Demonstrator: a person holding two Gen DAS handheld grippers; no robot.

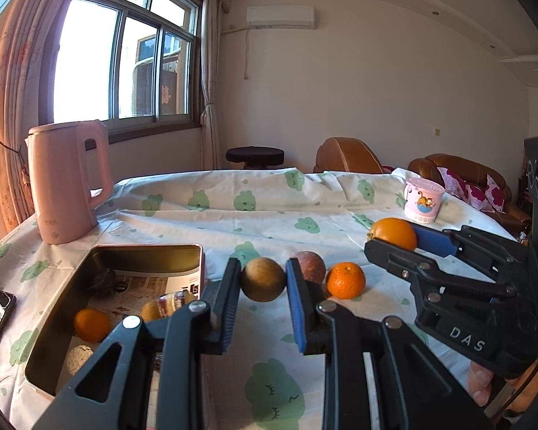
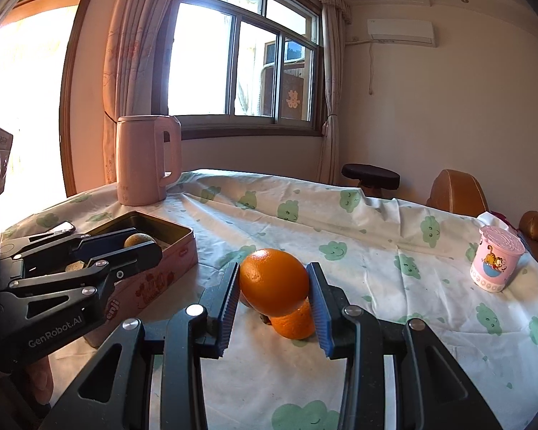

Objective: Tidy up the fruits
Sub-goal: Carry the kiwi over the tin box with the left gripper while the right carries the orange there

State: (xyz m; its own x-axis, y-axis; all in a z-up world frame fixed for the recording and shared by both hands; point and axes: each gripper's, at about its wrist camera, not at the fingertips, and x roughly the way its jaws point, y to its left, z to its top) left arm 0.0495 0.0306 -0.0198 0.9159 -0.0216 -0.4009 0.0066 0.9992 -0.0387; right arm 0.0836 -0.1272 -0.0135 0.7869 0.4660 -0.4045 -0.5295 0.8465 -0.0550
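Above the near edge of the table, the left gripper [image 1: 263, 279] clamps a dull brown-green round fruit [image 1: 263, 278] just right of the tin box [image 1: 145, 251], presumably to drop it in; the right gripper [image 2: 273, 286] grips a glossy orange [image 2: 274, 281], lifted over the mandarin [image 2: 296, 322].

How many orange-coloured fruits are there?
3: one big orange in the right hand-held gripper, a small one on the tablecloth, another inside the tin. More may hide there.

Home living rm: sofa [image 1: 459, 172], curtains [image 2: 125, 53], wall AC [image 1: 280, 17].
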